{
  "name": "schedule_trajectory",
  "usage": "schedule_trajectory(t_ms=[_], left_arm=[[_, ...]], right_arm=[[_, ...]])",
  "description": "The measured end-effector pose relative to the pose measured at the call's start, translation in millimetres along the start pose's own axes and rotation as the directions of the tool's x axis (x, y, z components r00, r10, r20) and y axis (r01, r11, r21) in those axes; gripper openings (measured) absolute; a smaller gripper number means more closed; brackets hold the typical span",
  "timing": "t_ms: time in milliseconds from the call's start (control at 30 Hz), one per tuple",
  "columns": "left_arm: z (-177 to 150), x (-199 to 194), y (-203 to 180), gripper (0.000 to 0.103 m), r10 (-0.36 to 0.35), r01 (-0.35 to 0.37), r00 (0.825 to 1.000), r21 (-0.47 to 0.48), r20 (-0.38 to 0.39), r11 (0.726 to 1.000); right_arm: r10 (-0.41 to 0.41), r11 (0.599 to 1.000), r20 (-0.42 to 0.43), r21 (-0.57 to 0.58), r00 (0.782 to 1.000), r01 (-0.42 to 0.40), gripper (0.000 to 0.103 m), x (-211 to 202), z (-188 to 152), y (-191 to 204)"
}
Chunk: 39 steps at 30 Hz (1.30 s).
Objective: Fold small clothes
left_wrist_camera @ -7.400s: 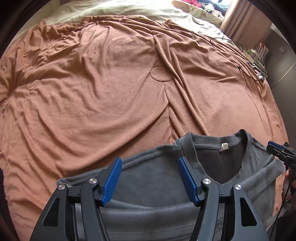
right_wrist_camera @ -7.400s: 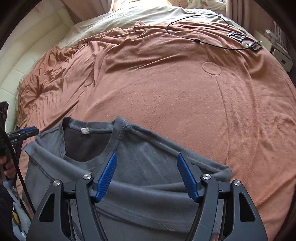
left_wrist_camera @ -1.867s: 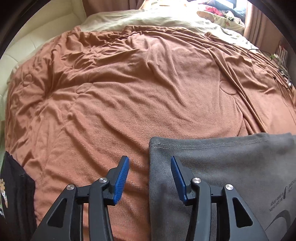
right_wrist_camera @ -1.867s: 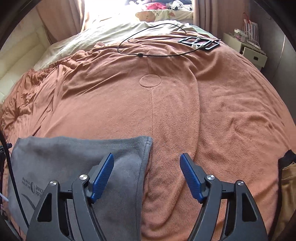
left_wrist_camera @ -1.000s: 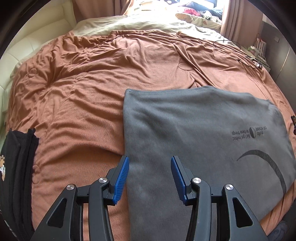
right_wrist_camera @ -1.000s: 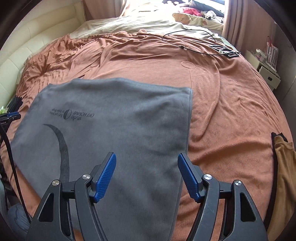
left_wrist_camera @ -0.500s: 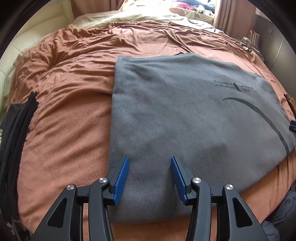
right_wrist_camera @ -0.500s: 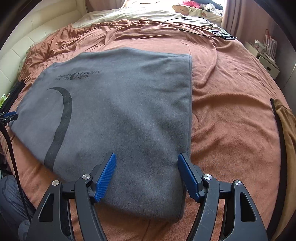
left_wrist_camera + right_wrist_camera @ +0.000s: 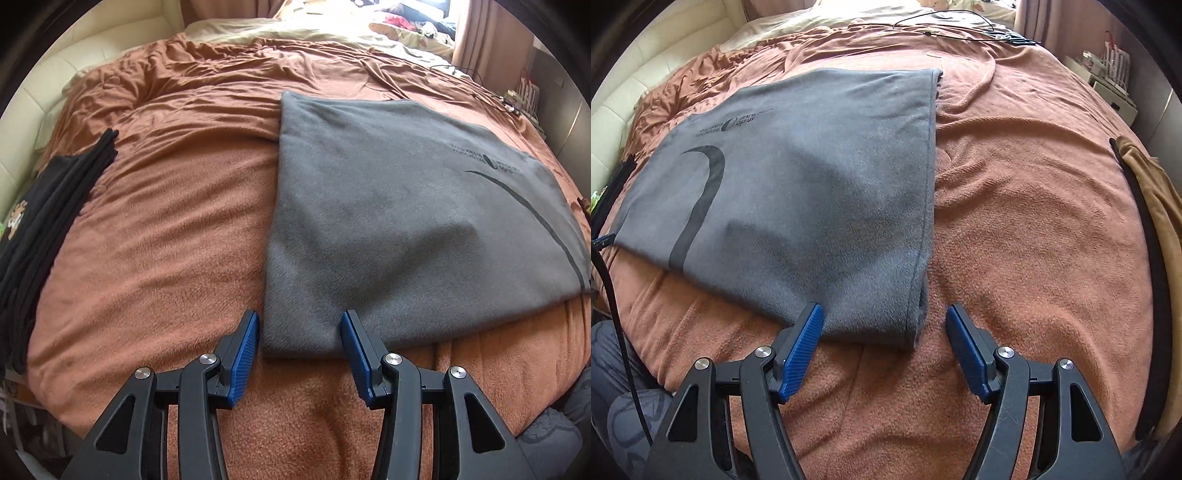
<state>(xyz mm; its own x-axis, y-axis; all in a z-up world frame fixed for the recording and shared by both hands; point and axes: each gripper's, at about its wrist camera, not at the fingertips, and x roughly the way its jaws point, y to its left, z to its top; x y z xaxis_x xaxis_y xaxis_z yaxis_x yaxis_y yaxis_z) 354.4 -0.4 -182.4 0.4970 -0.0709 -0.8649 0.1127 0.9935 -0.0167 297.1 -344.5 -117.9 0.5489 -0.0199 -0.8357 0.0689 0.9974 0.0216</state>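
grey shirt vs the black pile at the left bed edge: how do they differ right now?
The grey shirt is one garment, folded flat in the middle of the brown blanket; the black pile is several stacked layers at the blanket's edge. The grey shirt shows a dark curved stripe and small print; the black pile shows a small colourful print. The grey shirt's near corner lies between the open left gripper's fingers; the black pile lies well to the side. Both rest on the blanket.

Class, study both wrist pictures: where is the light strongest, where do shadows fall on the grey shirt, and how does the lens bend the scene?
Left wrist view: daylight washes out the far bedding, a soft shadow crosses the grey shirt, and the bed curves inside a dark round frame. Right wrist view: glare at the top, a darker shadow patch on the shirt, the same fisheye bulge, sharp throughout.
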Motion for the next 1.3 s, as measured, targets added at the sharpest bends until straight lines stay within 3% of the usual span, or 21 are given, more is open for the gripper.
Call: schedule_trajectory(t_ms=[100, 167, 333, 500, 667, 800, 933, 1300], left_arm=[[-7.3, -4.1, 9.3, 0.049, -0.013, 0.014, 1.0, -0.031, 0.011, 0.999], [-11.4, -8.0, 10.2, 0.049, 0.001, 0.0, 1.0, -0.019, 0.018, 1.0], [-20.8, -19.1, 8.9, 0.048, 0.103, -0.104, 0.994, 0.033, 0.023, 0.994], [-22.1, -36.5, 12.4, 0.048, 0.081, -0.082, 0.995, 0.013, 0.066, 0.997], [-8.4, -58.4, -6.8, 0.048, 0.013, -0.016, 0.991, 0.019, 0.133, 1.0], [2.7, -67.8, -30.6, 0.048, -0.047, 0.036, 0.987, 0.071, 0.151, 0.997], [15.9, -65.0, -50.5, 0.048, -0.11, 0.099, 0.985, 0.089, 0.13, 0.991], [30.8, -24.7, -103.4, 0.047, -0.191, 0.185, 0.981, 0.121, 0.037, 0.975]], right_arm=[[-0.014, 1.0, -0.037, 0.011, 0.999, 0.015, 0.067, -6.5, 0.5, -2.8], [0.025, 1.0, -0.052, 0.016, 0.998, -0.024, 0.067, -16.4, 1.4, -4.1], [0.034, 0.998, -0.001, -0.049, 0.999, -0.034, 0.067, -57.3, 17.6, 5.9], [0.054, 0.998, 0.034, -0.025, 0.998, -0.053, 0.067, -77.2, 38.0, 22.4], [0.097, 0.995, 0.011, 0.001, 0.995, -0.097, 0.067, -74.7, 49.4, 45.8], [0.143, 0.99, -0.005, 0.001, 0.99, -0.143, 0.057, -63.8, 61.3, 58.3], [0.186, 0.983, -0.045, 0.019, 0.982, -0.185, 0.04, -39.7, 71.1, 68.7], [0.19, 0.981, -0.125, 0.057, 0.974, -0.184, 0.034, 22.8, 80.9, 87.1]])
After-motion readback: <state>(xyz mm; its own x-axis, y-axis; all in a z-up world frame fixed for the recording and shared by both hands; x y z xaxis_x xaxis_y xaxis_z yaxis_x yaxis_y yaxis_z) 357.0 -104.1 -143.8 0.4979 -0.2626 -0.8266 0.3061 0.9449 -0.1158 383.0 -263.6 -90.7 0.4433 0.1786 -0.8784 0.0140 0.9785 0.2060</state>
